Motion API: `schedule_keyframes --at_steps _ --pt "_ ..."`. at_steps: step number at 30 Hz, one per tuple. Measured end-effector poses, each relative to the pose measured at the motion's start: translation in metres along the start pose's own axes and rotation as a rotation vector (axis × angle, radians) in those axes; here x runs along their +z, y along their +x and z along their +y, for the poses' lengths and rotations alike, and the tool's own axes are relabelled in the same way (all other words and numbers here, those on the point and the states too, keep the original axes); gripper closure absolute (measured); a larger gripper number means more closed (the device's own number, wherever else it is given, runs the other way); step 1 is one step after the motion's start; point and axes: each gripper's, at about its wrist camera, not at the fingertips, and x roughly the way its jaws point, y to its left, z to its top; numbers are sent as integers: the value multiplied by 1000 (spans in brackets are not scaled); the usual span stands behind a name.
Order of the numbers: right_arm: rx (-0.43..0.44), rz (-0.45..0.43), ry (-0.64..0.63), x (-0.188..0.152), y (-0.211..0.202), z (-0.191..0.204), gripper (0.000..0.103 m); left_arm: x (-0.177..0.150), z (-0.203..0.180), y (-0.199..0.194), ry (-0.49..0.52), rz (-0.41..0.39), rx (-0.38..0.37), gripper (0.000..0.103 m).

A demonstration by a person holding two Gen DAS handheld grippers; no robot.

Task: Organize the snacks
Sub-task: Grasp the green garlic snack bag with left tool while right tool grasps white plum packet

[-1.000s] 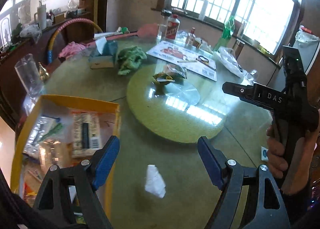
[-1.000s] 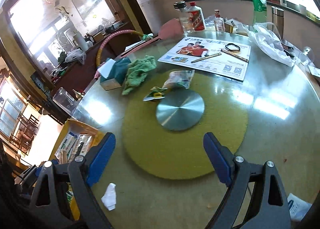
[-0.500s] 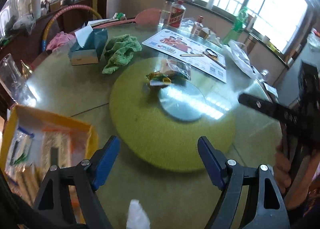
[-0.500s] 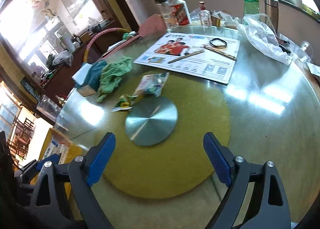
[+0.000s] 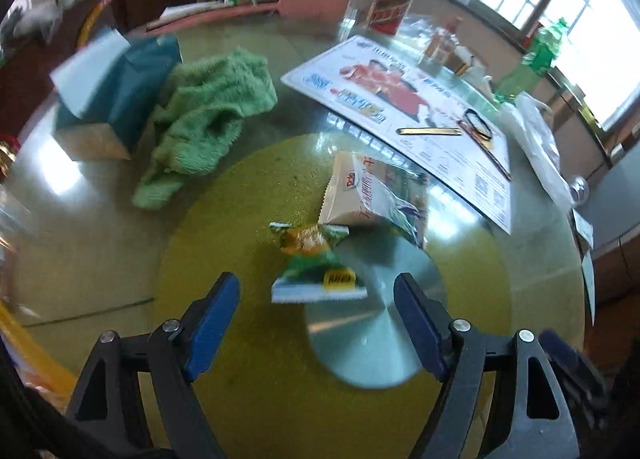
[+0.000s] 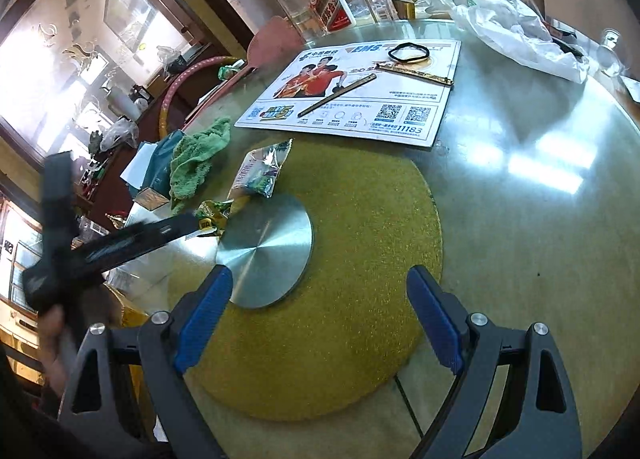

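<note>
Left gripper (image 5: 318, 323) tilted down, fingers apart, seemingly above green snack packet (image 5: 316, 265).

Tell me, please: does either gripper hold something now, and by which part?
Nothing is held. The left gripper is open just short of the green snack packet; the right gripper is open above the yellow turntable mat.

My left tool (image 5: 316, 319) hangs with jaws spread wide over the glass surface (image 5: 92, 227), a small green snack packet (image 5: 316, 259) lying just beyond them, beside a larger pale packet (image 5: 372, 195).
</note>
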Motion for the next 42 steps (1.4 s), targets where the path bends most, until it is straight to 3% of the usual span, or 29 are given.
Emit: schedule_keyframes --at_steps 2,3,5,9,14,18,24,26,33,36,38,42 --pt "7 -2 -11 1 -1 0 14 2 -3 8 15 -1 35 29" --pt "11 -2 -15 1 -1 1 14 2 -5 12 28 5 42 41" --pt "24 -1 -24 1 1 3 14 5 -1 16 9 23 29 55" --pt "34 4 -39 1 8 8 16 9 8 14 0 30 -6 64" --pt "77 30 -45 4 26 18 18 -22 28 -17 8 81 -47 66" --pt "101 56 -61 18 49 35 18 -74 56 -58 -10 92 -77 66" --pt "23 65 -195 61 93 78 18 -155 89 -115 -29 50 -164 66" --pt "-49 59 -241 77 112 87 18 -171 100 -132 -43 25 -210 66" --pt "-71 109 -291 119 160 101 18 -195 119 -163 -31 -39 -231 66" --pt "-77 174 -296 111 173 100 18 -197 122 -168 -26 -63 -239 66" --pt "-32 194 -288 99 164 97 18 -195 123 -168 -31 -64 -261 66" --pt "-31 191 -312 77 148 103 18 -200 122 -166 -24 -54 -270 66"
